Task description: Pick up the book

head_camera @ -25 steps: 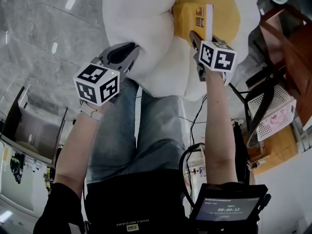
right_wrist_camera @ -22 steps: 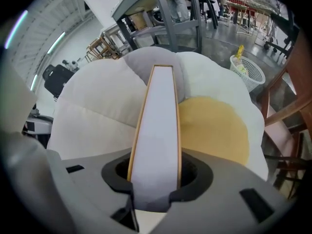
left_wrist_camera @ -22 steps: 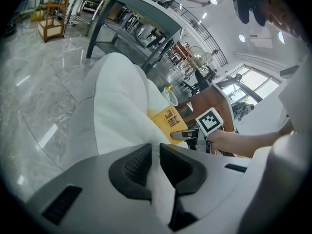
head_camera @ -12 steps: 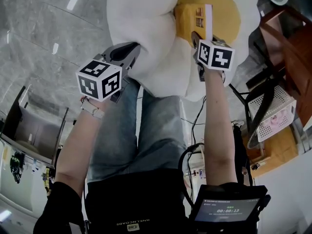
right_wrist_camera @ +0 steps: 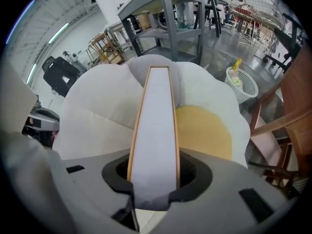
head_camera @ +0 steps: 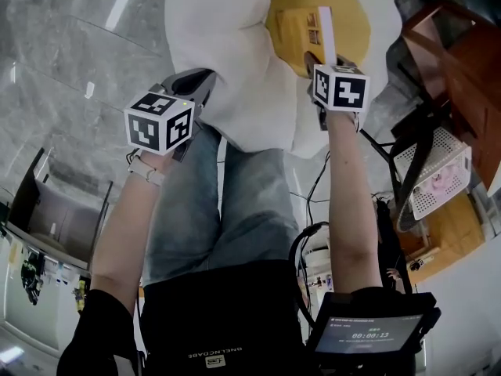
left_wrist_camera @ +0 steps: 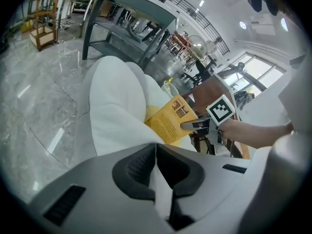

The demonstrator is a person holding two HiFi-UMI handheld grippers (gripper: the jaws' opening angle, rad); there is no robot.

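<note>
right arm: forearm stretched straight out over the egg-shaped cushion [head_camera: 227,45], right gripper [head_camera: 313,56] pointing steeply down at it
right claw: clenched on the book [right_wrist_camera: 155,130], pads pressing both covers
left arm: bent, left gripper [left_wrist_camera: 156,165] at the cushion's near edge, angled down toward it
left claw: jaws together, nothing between
book look: orange-yellow cover with small pictures, white page edge, held on edge
book place: over the cushion's yellow centre [head_camera: 352,22]; cannot tell if it touches the cushion
</note>
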